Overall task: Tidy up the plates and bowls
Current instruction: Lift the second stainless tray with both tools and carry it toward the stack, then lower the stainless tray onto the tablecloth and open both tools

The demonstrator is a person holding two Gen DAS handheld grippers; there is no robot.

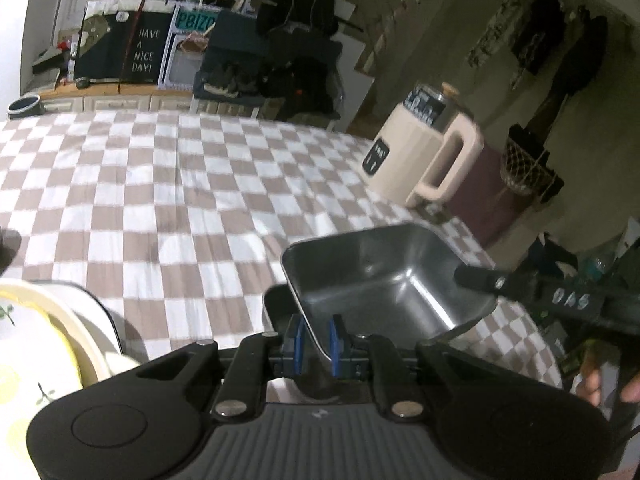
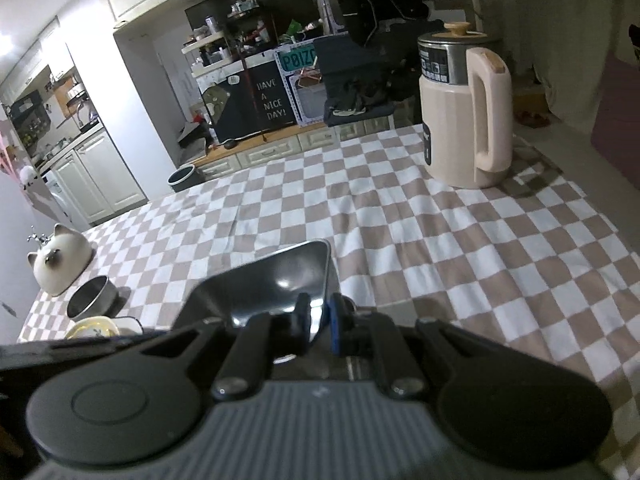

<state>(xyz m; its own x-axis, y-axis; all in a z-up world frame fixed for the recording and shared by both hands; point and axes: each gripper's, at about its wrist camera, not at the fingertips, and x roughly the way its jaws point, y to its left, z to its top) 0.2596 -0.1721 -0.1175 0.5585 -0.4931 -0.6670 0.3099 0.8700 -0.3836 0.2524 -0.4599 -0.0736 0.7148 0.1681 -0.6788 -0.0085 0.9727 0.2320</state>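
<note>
A square steel bowl point(image 1: 384, 276) is held tilted above the checkered tablecloth point(image 1: 160, 184). My left gripper point(image 1: 318, 340) is shut on its near rim. My right gripper point(image 2: 322, 322) is shut on the rim of the same bowl point(image 2: 276, 284); its black fingers point(image 1: 480, 278) show reaching into the bowl in the left wrist view. A second dark dish point(image 1: 276, 304) lies just under the bowl. A stack of cream plates with a lemon print point(image 1: 44, 344) sits at the lower left. A round steel bowl point(image 2: 92, 298) and a yellow-rimmed dish point(image 2: 92, 328) stand at the table's left edge.
A beige electric kettle point(image 2: 464, 116) stands at the far right of the table. A cat-shaped ceramic jar point(image 2: 60, 260) sits at the left edge. Kitchen cabinets point(image 2: 96, 176) and cluttered shelves point(image 2: 240, 60) lie beyond the table.
</note>
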